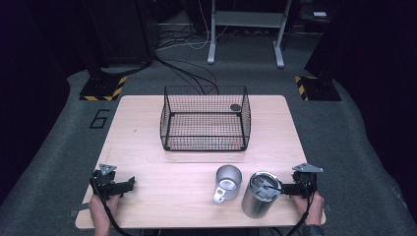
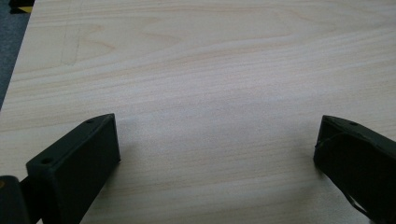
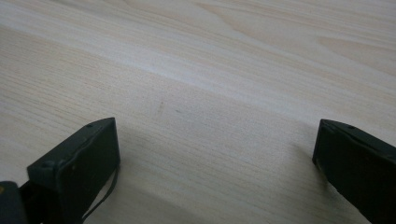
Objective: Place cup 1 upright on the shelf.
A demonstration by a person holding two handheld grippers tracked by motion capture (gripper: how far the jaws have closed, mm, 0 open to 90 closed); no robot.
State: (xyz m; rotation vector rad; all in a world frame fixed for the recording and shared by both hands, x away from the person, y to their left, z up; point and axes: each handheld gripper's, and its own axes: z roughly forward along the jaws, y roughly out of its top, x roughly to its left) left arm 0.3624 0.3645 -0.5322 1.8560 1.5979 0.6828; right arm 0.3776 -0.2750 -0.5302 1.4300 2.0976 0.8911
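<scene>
tumbler first: a tall brushed-steel tumbler with a clear lid (image 1: 260,193) stands upright near the front edge of the pale wooden table (image 1: 147,142), towards its right side. just to its left, close but seemingly not touching, stands a shorter steel mug with a side handle (image 1: 227,183), open mouth up, handle pointing towards the front edge.

the right tool (image 1: 290,188) sits directly to the tumbler's right, at about lid height, aimed leftwards at it; from above the tips look very near the lid, though whether they touch is hard to tell. in the right gripper view its jaws stand wide apart over bare wood, holding nothing.

the left tool (image 1: 129,184) rests well away at the table's front left, jaws likewise spread and empty. so the right hand is much the nearer, and the tumbler's long axis is vertical, calling for a sideways grip around its wall.

behind both vessels, mid-table, stands a black wire mesh basket (image 1: 206,142), probably the destination.
</scene>
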